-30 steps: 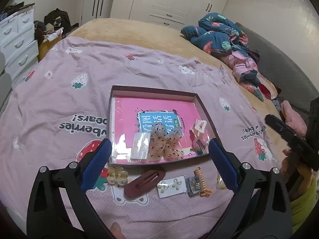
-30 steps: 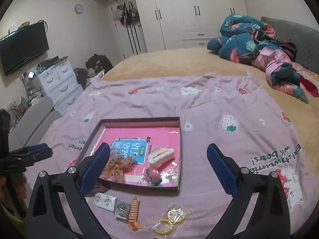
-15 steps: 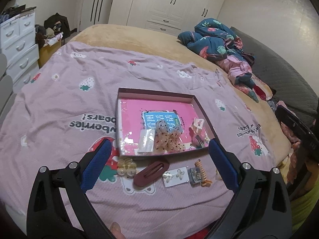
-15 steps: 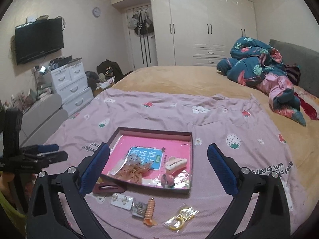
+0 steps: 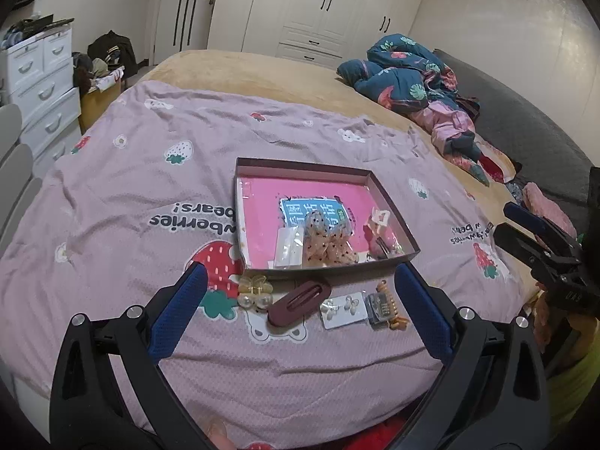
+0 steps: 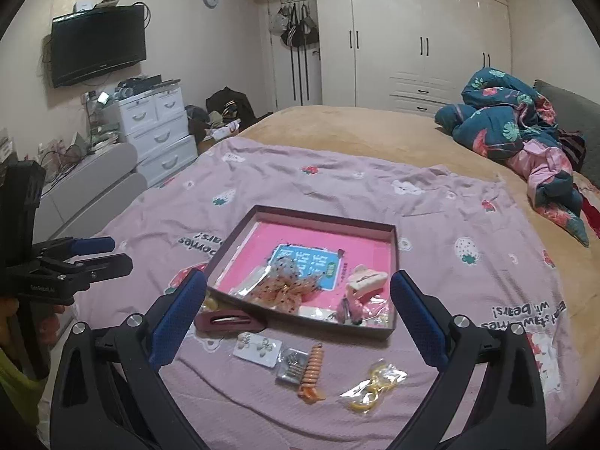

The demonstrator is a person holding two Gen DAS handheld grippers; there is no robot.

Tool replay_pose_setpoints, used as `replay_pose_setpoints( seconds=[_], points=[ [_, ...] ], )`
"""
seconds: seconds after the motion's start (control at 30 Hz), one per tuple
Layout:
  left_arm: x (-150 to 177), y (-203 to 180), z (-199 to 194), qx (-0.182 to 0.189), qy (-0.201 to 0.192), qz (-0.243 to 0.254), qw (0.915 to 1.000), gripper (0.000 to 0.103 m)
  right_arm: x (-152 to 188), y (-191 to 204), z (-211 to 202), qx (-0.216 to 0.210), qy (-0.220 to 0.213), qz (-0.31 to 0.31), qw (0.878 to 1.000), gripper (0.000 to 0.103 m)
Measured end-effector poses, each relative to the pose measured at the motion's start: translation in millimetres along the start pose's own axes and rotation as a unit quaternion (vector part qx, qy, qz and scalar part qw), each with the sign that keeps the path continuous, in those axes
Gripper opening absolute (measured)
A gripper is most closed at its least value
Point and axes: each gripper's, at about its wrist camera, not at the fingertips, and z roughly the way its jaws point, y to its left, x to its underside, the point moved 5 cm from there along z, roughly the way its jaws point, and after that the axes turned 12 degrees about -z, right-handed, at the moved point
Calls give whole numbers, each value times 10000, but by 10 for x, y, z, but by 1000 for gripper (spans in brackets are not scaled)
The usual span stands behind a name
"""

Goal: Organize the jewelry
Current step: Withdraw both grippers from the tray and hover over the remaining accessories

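A shallow box with a pink floor (image 5: 390,221) (image 6: 393,255) lies on the purple strawberry bedspread and holds a dotted bow (image 5: 326,242), a clear packet and a pink clip. In front of it lie a pearl claw clip (image 5: 254,294), a maroon hair clip (image 5: 299,302) (image 6: 229,320), an earring card (image 5: 343,309) (image 6: 258,348), an orange spiral clip (image 6: 312,377) and a bagged yellow ring pair (image 6: 373,384). My left gripper (image 5: 300,318) is open and empty, held back above these. My right gripper (image 6: 298,322) is open and empty too.
A crumpled blue floral quilt (image 5: 408,75) lies at the bed's far right. White drawers (image 6: 157,127) and a wall television (image 6: 97,43) stand on the left, wardrobes at the back. The near bed edge runs just under the grippers.
Both grippers have pulled back and up from the box, so the box and loose items look smaller and farther. Both stay open and empty.
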Motion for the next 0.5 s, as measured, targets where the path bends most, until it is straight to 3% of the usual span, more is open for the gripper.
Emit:
replay_pose_setpoints(
  seconds=[0.5],
  points=[
    [370, 118, 118, -233, 327, 62, 9992, 93, 320, 296, 187, -353, 401, -315, 9981, 98]
  ],
)
